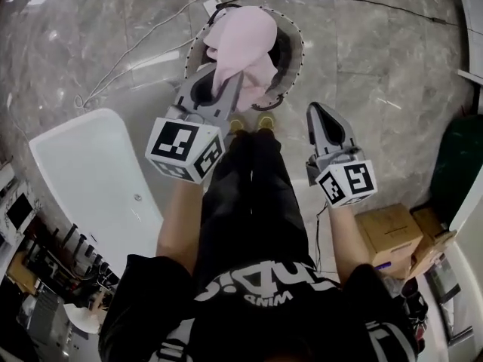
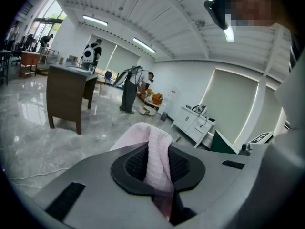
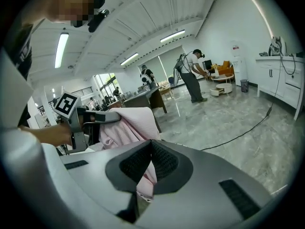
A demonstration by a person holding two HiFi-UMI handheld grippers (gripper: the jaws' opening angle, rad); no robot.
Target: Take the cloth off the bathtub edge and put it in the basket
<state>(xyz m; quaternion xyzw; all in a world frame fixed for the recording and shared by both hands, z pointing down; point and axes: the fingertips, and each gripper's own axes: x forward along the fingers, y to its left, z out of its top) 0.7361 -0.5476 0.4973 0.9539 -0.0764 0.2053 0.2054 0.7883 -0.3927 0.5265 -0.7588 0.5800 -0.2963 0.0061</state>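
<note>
Pink cloth, one piece.

Head view: the cloth hangs bunched from the tip of the left tool, over the mouth of the round basket on the marble floor. Whether its lower end touches the lining cannot be told. It is well apart from the white bathtub at lower left. The right tool is near the basket and apart from the cloth.

Left gripper view: a fold of cloth stands upright between the two ribbed pads, which press on it from both sides (jaws nearly together, only the fabric between them).

Right gripper view: the jaws are closed, the pads meet at the tip, and nothing is gripped. The cloth shows beyond them to the left, draped over the left tool's jaws.
</note>
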